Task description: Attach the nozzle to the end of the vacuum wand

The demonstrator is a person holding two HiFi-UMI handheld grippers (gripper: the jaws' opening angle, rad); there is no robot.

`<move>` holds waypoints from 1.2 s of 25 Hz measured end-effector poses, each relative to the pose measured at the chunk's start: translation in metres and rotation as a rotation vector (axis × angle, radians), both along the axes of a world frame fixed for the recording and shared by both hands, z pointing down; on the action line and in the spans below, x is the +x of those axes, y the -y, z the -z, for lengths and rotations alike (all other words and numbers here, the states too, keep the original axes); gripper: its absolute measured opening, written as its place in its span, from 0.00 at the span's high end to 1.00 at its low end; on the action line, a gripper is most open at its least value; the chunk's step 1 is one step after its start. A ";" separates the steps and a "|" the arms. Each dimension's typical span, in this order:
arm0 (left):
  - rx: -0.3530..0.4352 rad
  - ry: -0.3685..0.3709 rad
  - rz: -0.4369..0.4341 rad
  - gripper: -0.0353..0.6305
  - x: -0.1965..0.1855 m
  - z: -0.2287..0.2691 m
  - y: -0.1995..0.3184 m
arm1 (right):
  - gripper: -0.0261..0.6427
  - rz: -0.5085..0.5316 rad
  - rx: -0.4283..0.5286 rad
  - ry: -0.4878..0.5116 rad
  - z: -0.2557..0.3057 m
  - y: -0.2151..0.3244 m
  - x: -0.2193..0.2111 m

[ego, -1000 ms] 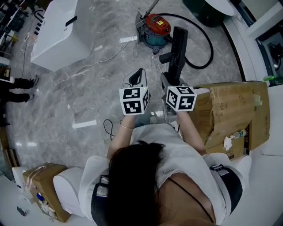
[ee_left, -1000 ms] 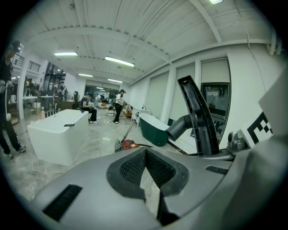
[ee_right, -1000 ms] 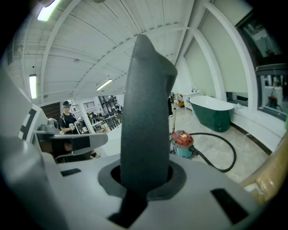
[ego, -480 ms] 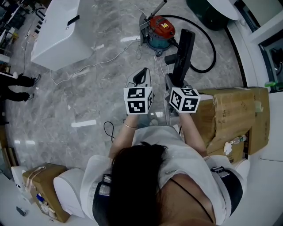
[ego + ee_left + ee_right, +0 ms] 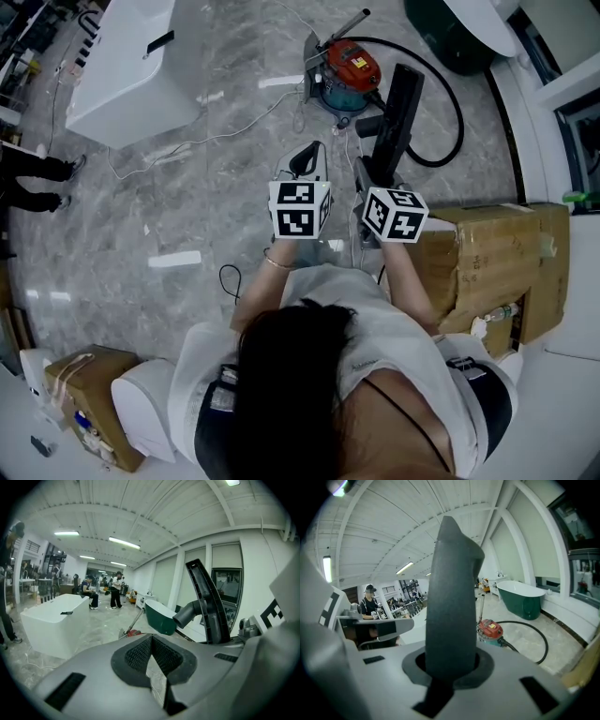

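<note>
Both grippers have shifted slightly rightward in the head view since a second ago, and the nozzle has gone with your right one; the canister vacuum [image 5: 349,66] now sits a touch lower and further right in that view. Your left gripper [image 5: 302,161] is held out in front of you with its jaws pressed together and nothing between the pads. Your right gripper [image 5: 375,183] is just beside it, jaws clamped on the lower part of the black floor nozzle [image 5: 398,112], which stands up and away from you, its far end pointing toward the canister. The nozzle's side socket shows in the left gripper view, unconnected. The red-topped canister rests on the grey marble floor [image 5: 187,206] ahead of both grippers. The metal vacuum wand [image 5: 349,23] slants up from beside the canister, well apart from the nozzle. A black hose [image 5: 460,108] loops from the canister round to the right of the nozzle. A white bathtub [image 5: 131,66] stands off to the left, a cardboard box [image 5: 487,248] close by your right arm.
</note>
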State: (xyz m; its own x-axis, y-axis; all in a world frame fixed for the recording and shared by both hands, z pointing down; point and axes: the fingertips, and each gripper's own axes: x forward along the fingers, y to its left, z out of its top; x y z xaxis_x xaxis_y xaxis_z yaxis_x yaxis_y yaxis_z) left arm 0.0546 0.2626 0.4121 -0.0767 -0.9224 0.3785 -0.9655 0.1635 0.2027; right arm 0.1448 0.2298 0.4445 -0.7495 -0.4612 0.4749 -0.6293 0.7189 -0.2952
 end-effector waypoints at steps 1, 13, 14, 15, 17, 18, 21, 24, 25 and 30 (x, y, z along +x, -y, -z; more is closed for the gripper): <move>0.000 0.001 -0.005 0.94 -0.002 0.001 0.004 | 0.88 -0.002 0.000 0.002 0.001 0.004 -0.003; -0.011 0.010 -0.078 0.94 -0.017 0.000 0.043 | 0.88 -0.045 0.008 -0.002 0.007 0.036 -0.025; -0.009 0.012 -0.084 0.94 -0.017 0.001 0.046 | 0.88 -0.051 0.009 -0.002 0.007 0.038 -0.025; -0.007 0.012 -0.089 0.94 -0.019 0.001 0.048 | 0.88 -0.056 0.008 -0.004 0.007 0.040 -0.026; -0.004 0.012 -0.096 0.94 -0.023 0.001 0.052 | 0.88 -0.064 0.006 -0.010 0.005 0.043 -0.029; -0.004 0.010 -0.099 0.94 -0.025 0.000 0.054 | 0.88 -0.068 0.005 -0.013 0.005 0.045 -0.031; -0.011 0.009 -0.104 0.94 -0.034 -0.002 0.059 | 0.88 -0.073 0.007 -0.022 0.005 0.049 -0.037; -0.013 0.011 -0.106 0.94 -0.041 -0.002 0.066 | 0.88 -0.079 0.006 -0.024 0.005 0.055 -0.042; -0.012 0.012 -0.110 0.94 -0.043 -0.002 0.068 | 0.88 -0.084 0.003 -0.023 0.005 0.058 -0.043; -0.021 0.014 -0.122 0.94 -0.054 -0.007 0.076 | 0.88 -0.095 -0.015 -0.021 -0.001 0.066 -0.054</move>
State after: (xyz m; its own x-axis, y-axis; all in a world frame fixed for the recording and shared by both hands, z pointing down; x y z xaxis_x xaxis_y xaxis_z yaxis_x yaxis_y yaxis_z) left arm 0.0011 0.1862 0.4189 0.0299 -0.9171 0.3975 -0.9811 0.0490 0.1869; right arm 0.0903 0.1641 0.4453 -0.6924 -0.5221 0.4980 -0.7007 0.6512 -0.2915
